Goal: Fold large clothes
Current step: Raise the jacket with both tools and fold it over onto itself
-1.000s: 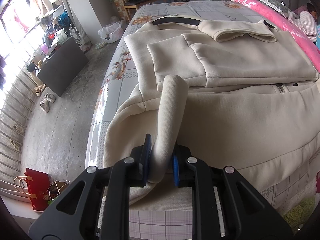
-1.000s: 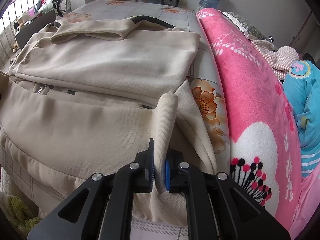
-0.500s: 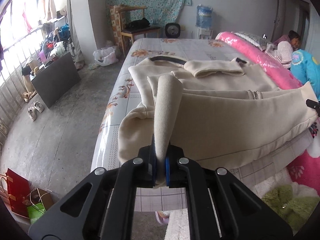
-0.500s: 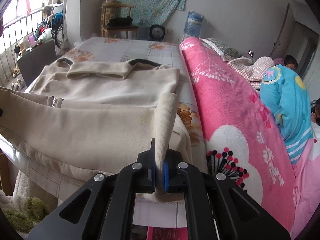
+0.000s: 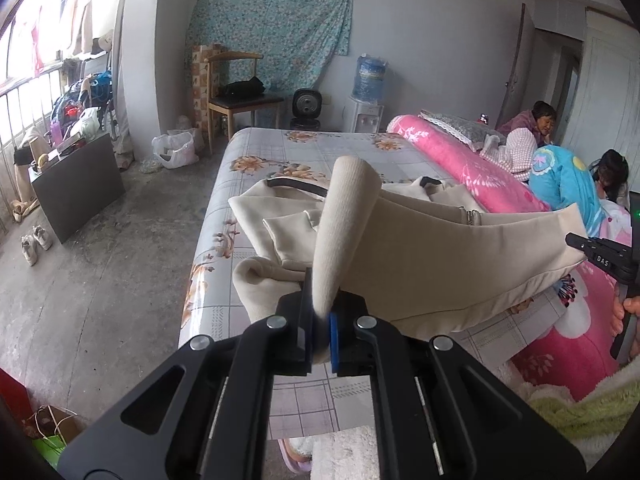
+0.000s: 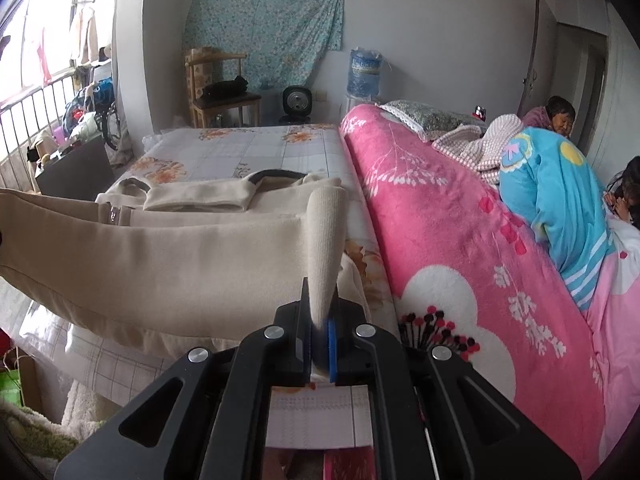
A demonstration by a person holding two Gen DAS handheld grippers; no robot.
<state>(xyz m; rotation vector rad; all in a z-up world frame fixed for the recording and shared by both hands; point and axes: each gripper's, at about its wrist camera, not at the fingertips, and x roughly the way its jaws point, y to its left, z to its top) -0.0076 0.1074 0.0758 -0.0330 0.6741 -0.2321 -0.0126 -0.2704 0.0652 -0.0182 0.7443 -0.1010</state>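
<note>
A large cream sweatshirt (image 5: 432, 256) lies partly folded on the bed, its sleeves folded across the chest. My left gripper (image 5: 320, 332) is shut on the left corner of its ribbed hem. My right gripper (image 6: 320, 332) is shut on the right corner of the hem (image 6: 326, 236). The bottom part of the sweatshirt (image 6: 160, 264) hangs stretched between the two grippers, lifted above the bed. The right gripper also shows in the left wrist view (image 5: 604, 260), at the far right. The collar end (image 6: 224, 196) still rests on the bed.
The bed (image 5: 312, 152) has a grey floral checked sheet. A pink blanket (image 6: 448, 240) lies along its right side with a blue quilt (image 6: 560, 208) and people beyond. A dark cabinet (image 5: 80, 184), shoes and a chair (image 5: 240, 96) stand on the left floor.
Both grippers have risen and pulled back, lifting the hem off the bed. The views have tilted up from the bed to the room.
</note>
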